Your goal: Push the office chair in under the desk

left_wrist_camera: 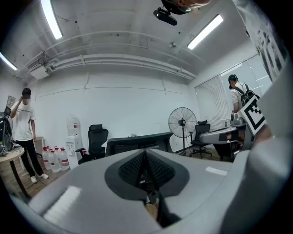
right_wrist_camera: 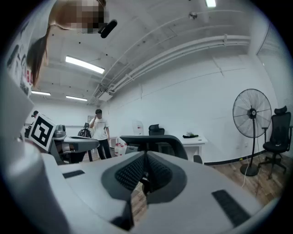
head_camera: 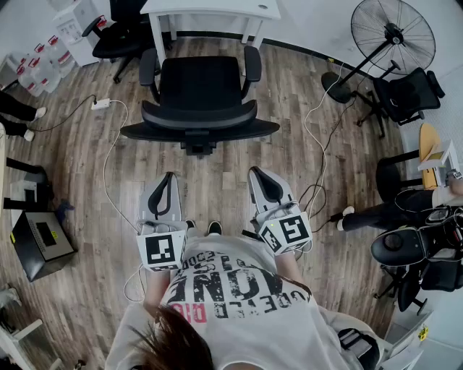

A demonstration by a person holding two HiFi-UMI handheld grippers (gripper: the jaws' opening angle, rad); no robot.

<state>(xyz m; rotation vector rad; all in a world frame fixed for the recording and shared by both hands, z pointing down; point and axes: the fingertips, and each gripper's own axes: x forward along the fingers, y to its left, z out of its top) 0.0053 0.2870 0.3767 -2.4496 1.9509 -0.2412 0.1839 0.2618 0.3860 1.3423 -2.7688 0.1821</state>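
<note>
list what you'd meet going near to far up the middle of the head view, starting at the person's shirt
shirt → left gripper and right gripper, level with each other → office chair → white desk

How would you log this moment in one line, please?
chair: out from desk | left gripper: shut, empty | right gripper: shut, empty

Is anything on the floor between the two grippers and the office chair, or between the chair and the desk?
Nothing visible. Bare wooden floor lies between the left gripper, the right gripper and the back of the office chair. Its seat faces the white desk with nothing between them. The white cable runs off to the side.
</note>
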